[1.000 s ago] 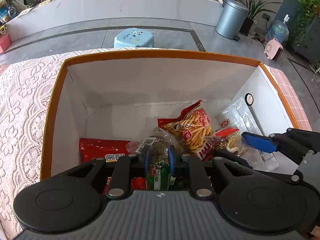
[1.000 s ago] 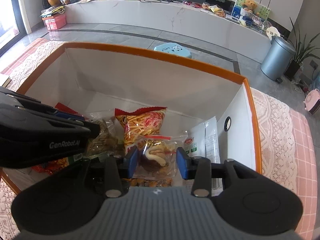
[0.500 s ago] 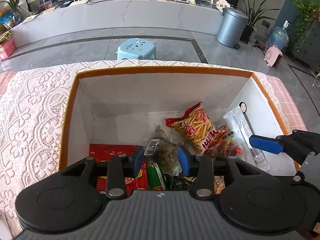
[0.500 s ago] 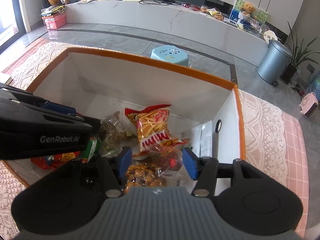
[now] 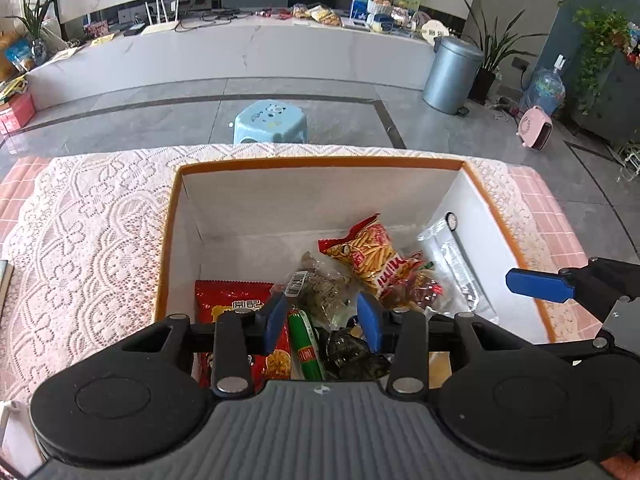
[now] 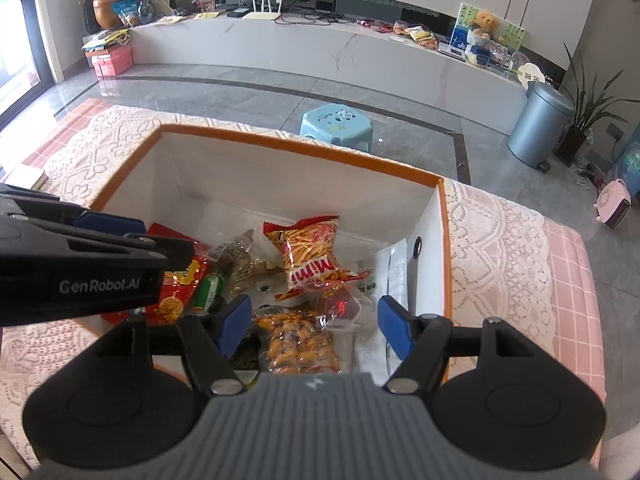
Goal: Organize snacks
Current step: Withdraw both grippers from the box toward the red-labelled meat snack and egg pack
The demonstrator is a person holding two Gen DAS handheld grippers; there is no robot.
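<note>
showing the release step of a snack-sorting task: both grippers hang over an orange-rimmed box (image 5: pixel 170 240) that stands on a lace-covered table (image 5: pixel 80 240). left gripper (image 5: pixel 322 320): jaws parted about halfway, nothing pressed between the pads; a clear bag of dark seeds (image 5: pixel 320 288) and a green sausage stick (image 5: pixel 306 346) lie below the gap on the box floor. right gripper (image 6: pixel 314 326): jaws opening, wider than the left, with no item clamped; a bag of orange coated nuts (image 6: pixel 298 340) and a small clear packet with red print (image 6: pixel 340 306) lie beneath it. other contents: a yellow-and-red bag of stick snacks (image 6: pixel 310 254) near the middle, a red flat bag (image 5: pixel 236 308) against the left wall, and a clear sachet (image 5: pixel 452 264) leaning on the right wall. judged stage: items delivered into the box, tools empty. the next move calls for drawing both grippers clear of the rim without snagging a wrapper, then finding any snack outside the box; none is visible on the cloth in either view.
</note>
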